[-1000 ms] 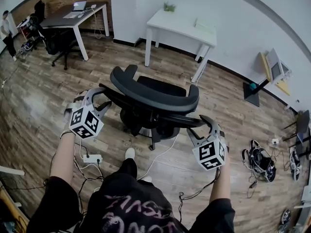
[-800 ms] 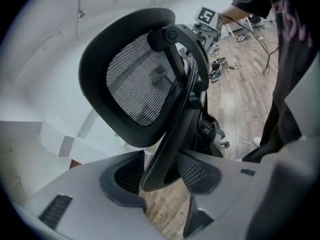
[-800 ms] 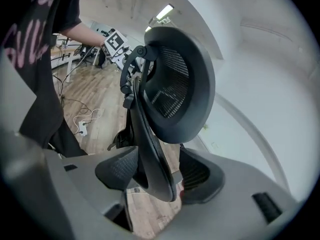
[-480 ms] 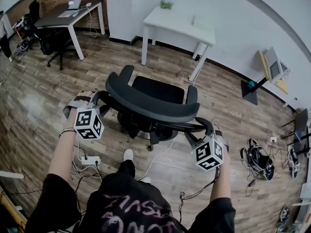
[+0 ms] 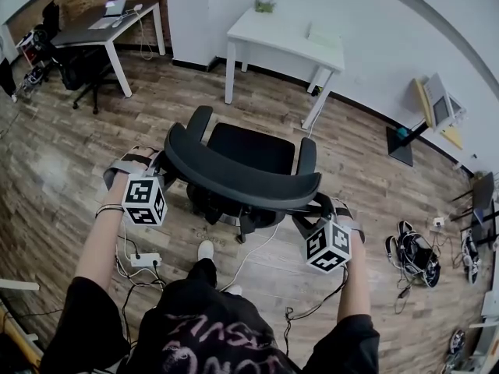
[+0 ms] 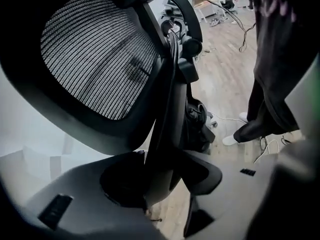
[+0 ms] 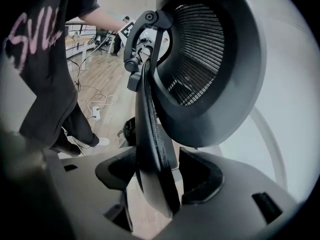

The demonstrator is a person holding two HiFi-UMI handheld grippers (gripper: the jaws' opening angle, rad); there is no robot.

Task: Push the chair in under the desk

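An office: a mesh chair (image 5: 249, 150) between the jaws, a white desk (image 5: 273, 33) beyond them, a dark desk (image 5: 86, 31) with laptop (image 5: 115, 8) far to their left, cables (image 5: 417, 259) to their right

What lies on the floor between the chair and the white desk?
Nothing. The head view shows only bare floor between the chair and the desk.

White power strip (image 5: 146, 259) on wood floor (image 5: 54, 170), near, behind left gripper (image 5: 160, 164). Cable tangle (image 5: 413, 257) on floor, right of right gripper (image 5: 316, 209), well apart. Dark desk (image 5: 84, 32) with laptop (image 5: 114, 8) far beyond left gripper. Small plant (image 5: 266, 7) far ahead, between both grippers.
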